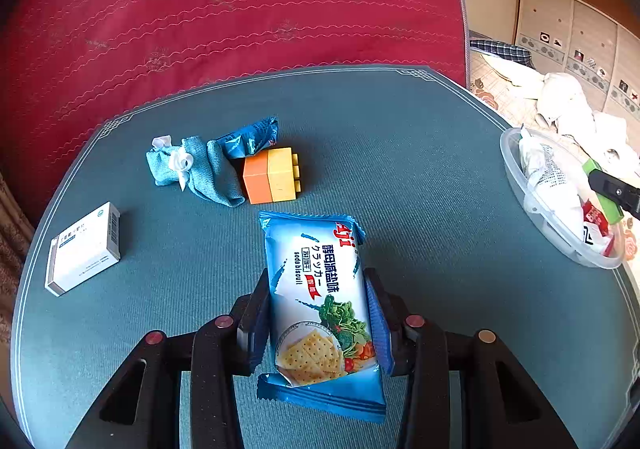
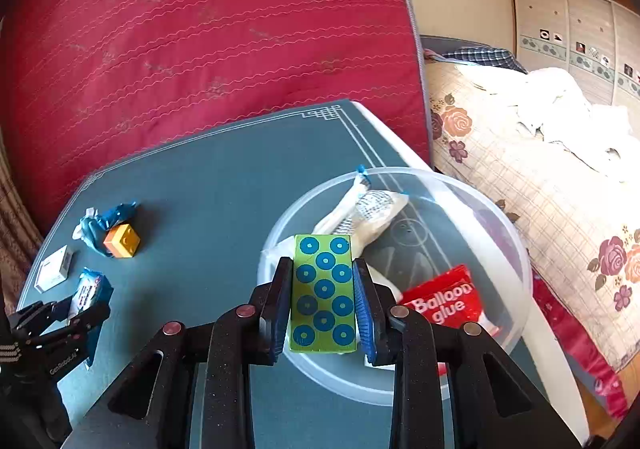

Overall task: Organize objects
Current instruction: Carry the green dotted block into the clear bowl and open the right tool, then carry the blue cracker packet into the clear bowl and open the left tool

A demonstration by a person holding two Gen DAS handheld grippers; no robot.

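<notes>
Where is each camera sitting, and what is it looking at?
Left wrist: sits behind the left gripper, looking down at the blue cracker packet its fingers clamp.
Right wrist: sits behind the right gripper, holding a green dotted block over the clear plastic bowl.
Both show the orange-yellow toy brick on the teal table.

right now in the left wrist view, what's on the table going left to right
white medicine box → blue cloth pouch → orange and yellow toy brick → soda biscuit packet held in the left gripper → clear plastic bowl at the right edge
</notes>
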